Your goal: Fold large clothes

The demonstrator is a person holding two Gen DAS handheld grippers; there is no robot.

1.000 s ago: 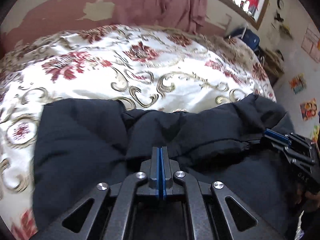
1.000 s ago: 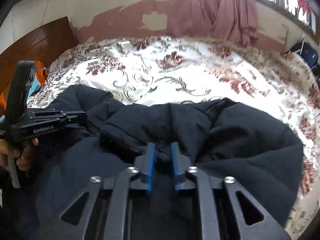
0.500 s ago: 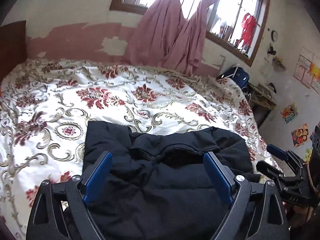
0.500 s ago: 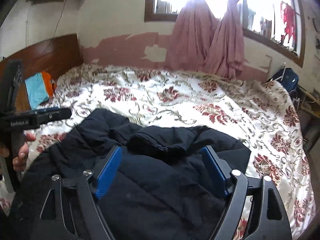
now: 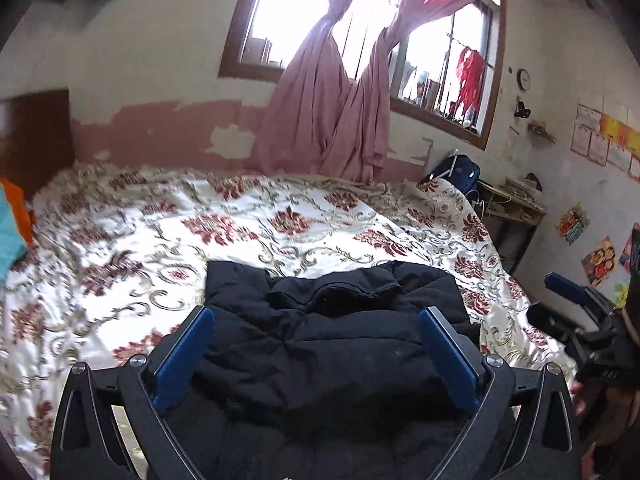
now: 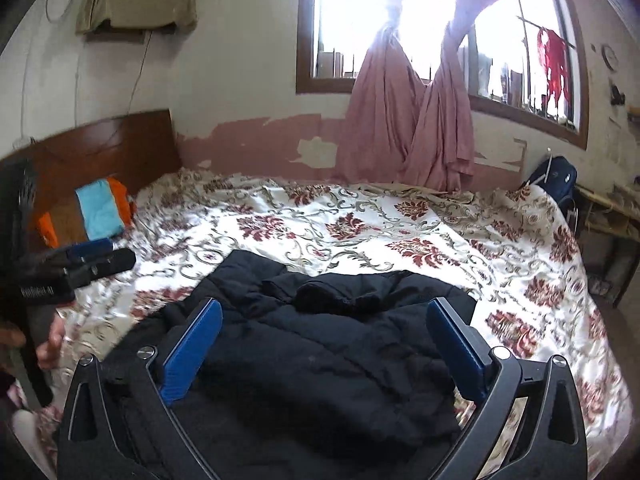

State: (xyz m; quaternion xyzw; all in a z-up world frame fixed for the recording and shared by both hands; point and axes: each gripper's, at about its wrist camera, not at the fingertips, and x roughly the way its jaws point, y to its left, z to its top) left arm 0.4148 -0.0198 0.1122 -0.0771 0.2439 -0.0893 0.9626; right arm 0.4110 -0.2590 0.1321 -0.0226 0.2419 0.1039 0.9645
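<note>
Hand-held grippers (image 5: 316, 354) (image 6: 325, 350) gape above puffy, seemingly quilted black jacket (image 5: 328, 344).

bedspread (image 5: 280, 216) floral | curtains (image 6: 412, 120) pink, knotted | headboard (image 6: 112, 148) wooden

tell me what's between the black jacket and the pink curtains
Only bare floral bedspread between the black jacket and pink curtains, seen in both wrist views.

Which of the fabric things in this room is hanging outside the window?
The red garment, hanging beyond the window bars. The pink curtains hang inside, and the black padded jacket lies on the bed.
</note>
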